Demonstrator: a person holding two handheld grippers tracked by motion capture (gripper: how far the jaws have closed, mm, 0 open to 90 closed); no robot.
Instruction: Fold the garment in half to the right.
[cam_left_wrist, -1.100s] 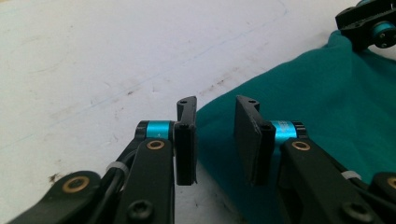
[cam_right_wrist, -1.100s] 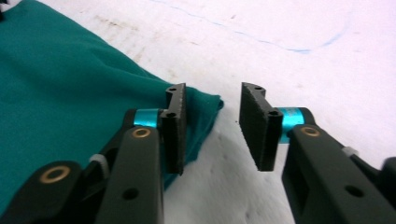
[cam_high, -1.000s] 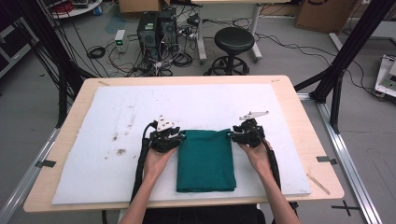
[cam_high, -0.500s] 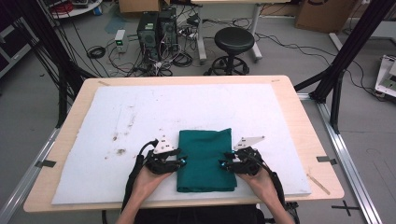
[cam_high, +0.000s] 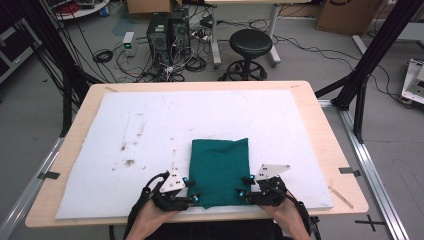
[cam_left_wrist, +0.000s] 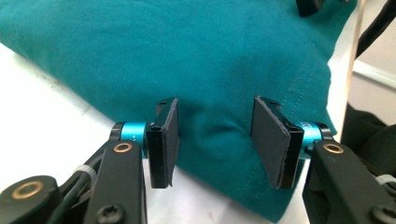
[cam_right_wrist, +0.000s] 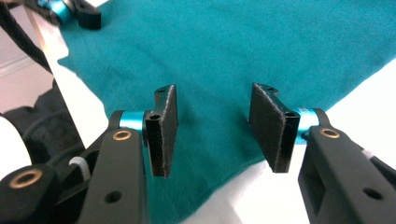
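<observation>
Workshop flooring with cables, computer towers and a stool lies beyond a wooden counter (cam_high: 325, 150) covered by one stained white foam mat (cam_high: 150, 130).

Left tool (cam_left_wrist: 217, 142): its two black jaws stand spread, having just been opening, with the cloth's hem lying between the pads but not pinched. It sits at the near edge of the counter, against the near left corner of the cloth, and shows in the high view as well (cam_high: 192, 197).

Right tool (cam_right_wrist: 215, 128): jaws likewise spread and just opened further, straddling the cloth's near edge without pressing it; in the high view (cam_high: 244, 192) it sits at the cloth's near right corner.

One folded dark teal cotton cloth (cam_high: 220, 167) lies flat on the mat, a tidy upright rectangle close to the near edge of the counter and somewhat right of its middle. A stitched seam runs along its border in the left gripper view (cam_left_wrist: 299, 93).

Progress, as judged: the cloth already reads as folded into a narrow panel, its edges fairly square, and both tools appear to have let go of its near corners. What remains is probably either a further fold from the near end towards the far end or a final smoothing; the slight puffiness at the far edge suggests the layers are not fully pressed.

Count: two tools, one cloth, one mat, one counter; behind it, one round black stool (cam_high: 250, 47) and two computer towers (cam_high: 167, 32).
</observation>
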